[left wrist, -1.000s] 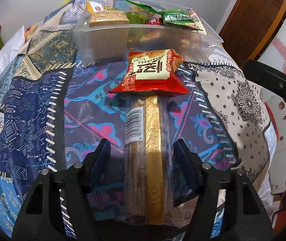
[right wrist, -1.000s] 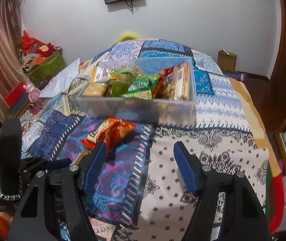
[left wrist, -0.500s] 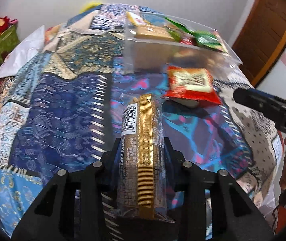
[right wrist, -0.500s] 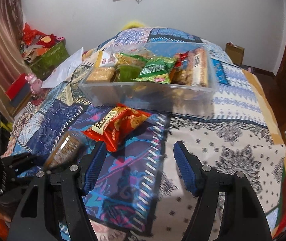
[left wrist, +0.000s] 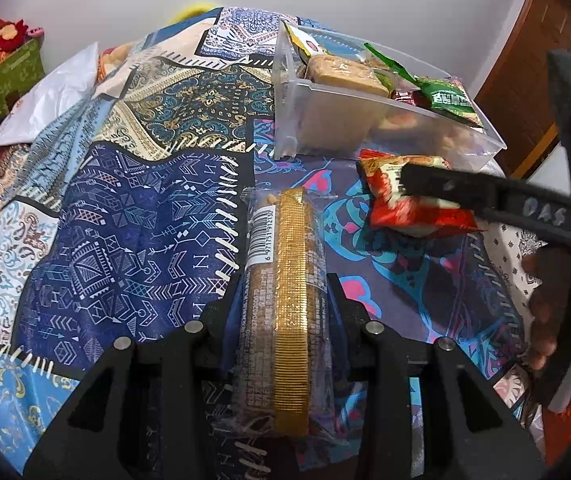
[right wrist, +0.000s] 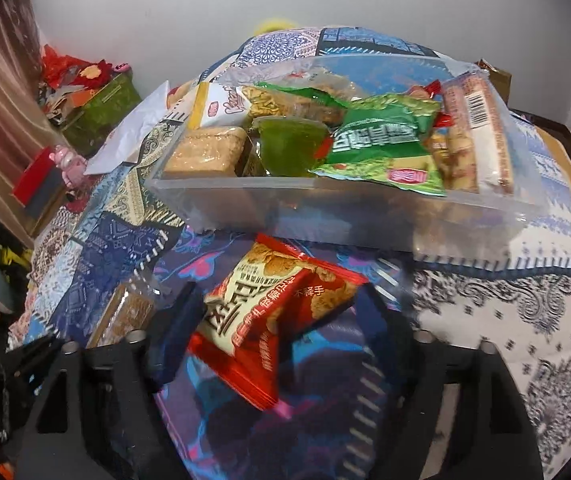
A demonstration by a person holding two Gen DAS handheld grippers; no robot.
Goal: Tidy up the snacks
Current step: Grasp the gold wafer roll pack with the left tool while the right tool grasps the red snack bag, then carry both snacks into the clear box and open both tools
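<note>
My left gripper [left wrist: 281, 300] is shut on a long clear biscuit pack with a gold strip [left wrist: 285, 296] and holds it over the patterned quilt. The same pack shows at the left of the right wrist view [right wrist: 125, 316]. My right gripper [right wrist: 281, 316] is open, with its jaws on either side of a red snack bag [right wrist: 273, 316] that lies on the quilt. In the left wrist view one right finger [left wrist: 465, 188] crosses over that red bag [left wrist: 401, 208]. A clear plastic bin [right wrist: 365, 216] full of snacks stands just behind the bag.
The bin [left wrist: 297, 120] holds a tan biscuit block [right wrist: 205, 152], green packets [right wrist: 381, 140] and a long wafer pack [right wrist: 477, 132]. A white sheet [left wrist: 53, 96] lies at the quilt's left edge. A green box of toys [right wrist: 97, 108] stands beside the bed.
My left gripper closed on the biscuit pack and lifted it back to the left. My right gripper moved forward and down until its open jaws straddle the red bag.
</note>
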